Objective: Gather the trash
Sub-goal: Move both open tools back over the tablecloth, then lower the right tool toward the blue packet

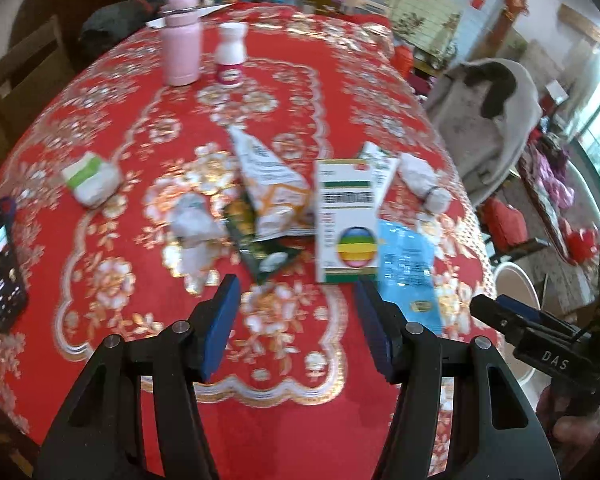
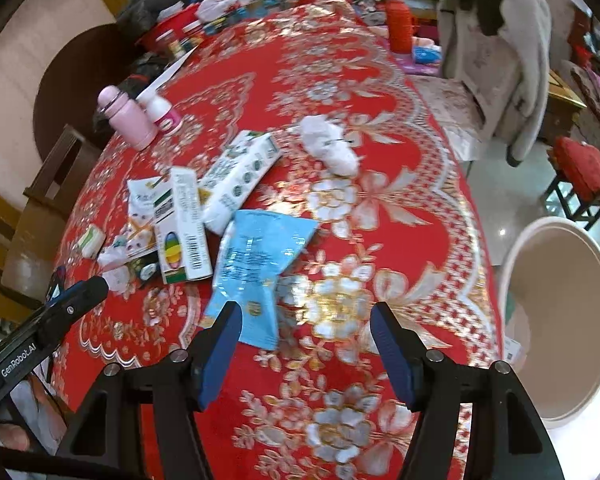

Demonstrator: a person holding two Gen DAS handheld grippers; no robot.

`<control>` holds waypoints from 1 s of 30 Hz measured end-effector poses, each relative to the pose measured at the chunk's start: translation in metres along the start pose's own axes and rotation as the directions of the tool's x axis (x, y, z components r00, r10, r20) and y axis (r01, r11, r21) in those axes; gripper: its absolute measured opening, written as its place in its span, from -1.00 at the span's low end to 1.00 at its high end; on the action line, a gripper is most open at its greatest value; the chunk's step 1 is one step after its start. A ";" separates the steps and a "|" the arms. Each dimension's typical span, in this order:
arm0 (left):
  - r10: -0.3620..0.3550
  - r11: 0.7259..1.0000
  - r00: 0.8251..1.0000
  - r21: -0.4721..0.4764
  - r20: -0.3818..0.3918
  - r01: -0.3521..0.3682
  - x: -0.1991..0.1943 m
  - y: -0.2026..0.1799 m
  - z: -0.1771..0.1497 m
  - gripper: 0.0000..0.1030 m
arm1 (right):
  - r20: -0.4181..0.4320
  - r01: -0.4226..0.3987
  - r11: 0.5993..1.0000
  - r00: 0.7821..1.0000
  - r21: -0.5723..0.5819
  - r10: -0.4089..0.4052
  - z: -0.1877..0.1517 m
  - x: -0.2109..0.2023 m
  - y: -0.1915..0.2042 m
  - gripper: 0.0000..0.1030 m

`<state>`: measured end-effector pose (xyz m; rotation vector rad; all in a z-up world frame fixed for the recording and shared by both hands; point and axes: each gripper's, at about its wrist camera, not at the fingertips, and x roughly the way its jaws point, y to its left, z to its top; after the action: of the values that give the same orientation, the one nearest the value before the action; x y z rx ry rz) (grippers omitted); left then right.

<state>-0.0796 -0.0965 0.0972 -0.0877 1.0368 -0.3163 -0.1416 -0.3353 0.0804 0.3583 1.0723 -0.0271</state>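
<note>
While both the left gripper (image 1: 296, 320) and right gripper (image 2: 306, 344) hover spread and empty, the flat blue plastic wrapper (image 2: 256, 264) beside the round beige bin (image 2: 560, 320) may slip from a shallow pinch.

Printing on the white box (image 1: 346, 220) ahead of the left gripper (image 1: 296, 320) blurred, phone (image 1: 2, 268) to its left cut by the edge, green packet (image 1: 260, 252) partly covered.

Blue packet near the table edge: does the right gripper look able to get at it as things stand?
Probably yes. The right gripper is open, and the blue packet lies flat just ahead of its left finger, with nothing lying on it. The tablecloth around the near end is bare.
</note>
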 end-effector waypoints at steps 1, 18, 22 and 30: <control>0.007 1.000 1.000 -0.011 0.000 -0.007 0.000 0.005 0.000 0.12 | -0.004 -0.003 1.000 1.000 -0.008 0.003 0.001 0.002 0.004 0.25; 0.054 0.992 0.999 -0.116 0.002 -0.053 -0.006 0.052 0.001 0.11 | -0.072 0.027 0.993 0.997 -0.112 -0.035 0.018 0.055 0.048 0.44; 0.061 0.990 0.998 -0.129 0.004 -0.060 -0.006 0.058 0.002 0.12 | -0.108 0.051 0.988 0.992 -0.144 -0.067 0.019 0.070 0.050 0.44; 0.054 0.987 0.998 -0.148 -0.031 -0.058 0.011 0.061 0.004 0.12 | -0.127 0.092 0.974 0.985 -0.208 -0.120 0.012 0.077 0.043 0.44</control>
<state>-0.0578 -0.0420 0.0763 -0.1891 1.0866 -0.1891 -0.0853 -0.2868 0.0308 0.1206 1.2205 0.0112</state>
